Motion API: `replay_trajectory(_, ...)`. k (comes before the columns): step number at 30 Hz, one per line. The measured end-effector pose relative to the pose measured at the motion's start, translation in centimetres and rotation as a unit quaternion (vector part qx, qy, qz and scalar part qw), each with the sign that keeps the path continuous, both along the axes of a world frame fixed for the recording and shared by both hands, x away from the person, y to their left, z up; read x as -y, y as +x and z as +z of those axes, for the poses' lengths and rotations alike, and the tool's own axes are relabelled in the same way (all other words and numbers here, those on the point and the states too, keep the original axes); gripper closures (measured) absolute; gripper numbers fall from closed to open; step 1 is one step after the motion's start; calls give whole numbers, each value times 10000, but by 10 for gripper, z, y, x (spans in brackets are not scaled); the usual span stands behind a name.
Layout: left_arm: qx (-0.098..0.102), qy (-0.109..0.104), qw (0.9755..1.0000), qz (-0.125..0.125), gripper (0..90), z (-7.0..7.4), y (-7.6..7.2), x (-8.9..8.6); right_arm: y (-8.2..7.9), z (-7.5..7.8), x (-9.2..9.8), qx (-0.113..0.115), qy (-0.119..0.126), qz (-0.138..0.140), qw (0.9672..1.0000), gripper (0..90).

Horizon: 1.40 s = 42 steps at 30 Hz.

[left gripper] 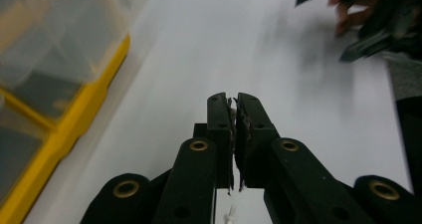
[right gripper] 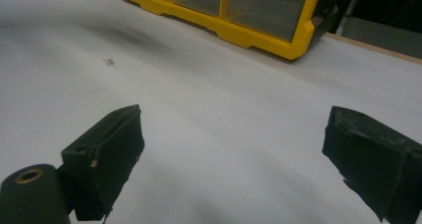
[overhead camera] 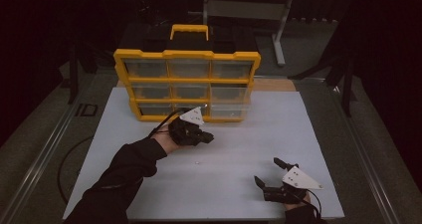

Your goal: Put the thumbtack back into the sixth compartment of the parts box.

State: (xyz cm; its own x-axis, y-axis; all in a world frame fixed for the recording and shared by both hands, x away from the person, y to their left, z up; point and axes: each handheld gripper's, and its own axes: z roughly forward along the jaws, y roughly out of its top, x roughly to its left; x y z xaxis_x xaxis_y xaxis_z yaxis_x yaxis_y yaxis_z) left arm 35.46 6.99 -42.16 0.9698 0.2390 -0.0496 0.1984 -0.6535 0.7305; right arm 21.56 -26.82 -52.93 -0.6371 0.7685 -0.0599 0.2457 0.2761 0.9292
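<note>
The left tongs (overhead camera: 208, 137) hover above the white table (overhead camera: 259, 134) just in front of the yellow drawer cabinet (overhead camera: 187, 79), and in the left gripper view their jaws stand pressed together with nothing visible between the pads. A small pale part (overhead camera: 197, 162) (a screw or similar, too small to tell) lies alone on the table, a little nearer the person than the left tongs and well apart from the cabinet; the right gripper view shows it (right gripper: 109, 61) out on the bare sheet ahead of the right tongs. The right tongs (overhead camera: 266, 174) sit low near the table's near edge with their jaws spread wide and empty. The work in hand looks like picking up that small part, probably for one of the cabinet's clear drawers. To do it well, the left tongs should open before coming down, settle with one pad on either side of the part, and close slowly, since something this small will likely skid away or flip on the smooth sheet if nudged off centre. Check the left gripper view for a real pinch before lifting.
</note>
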Motion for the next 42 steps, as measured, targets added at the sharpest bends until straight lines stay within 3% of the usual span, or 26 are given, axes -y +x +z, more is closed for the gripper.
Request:
replay_trajectory(9,172,-101,9997,-101,866,32,2,3,0,0,0,1,-9,3,10000,88)
replay_trajectory(22,352,-199,9991,-120,866,63,7,12,0,0,-1,-9,10,11,10000,88)
replay_trajectory(31,390,-273,9988,-98,866,76,13,15,0,0,0,-18,19,18,10000,88)
replay_trajectory(33,437,-285,9986,-67,865,80,17,16,1,-1,-1,-20,19,20,10000,88)
replay_trajectory(37,387,-530,9978,71,865,90,26,16,0,0,-1,-9,10,26,10000,88)
replay_trajectory(42,411,-525,9976,157,865,96,30,19,1,-1,0,-13,20,32,10000,88)
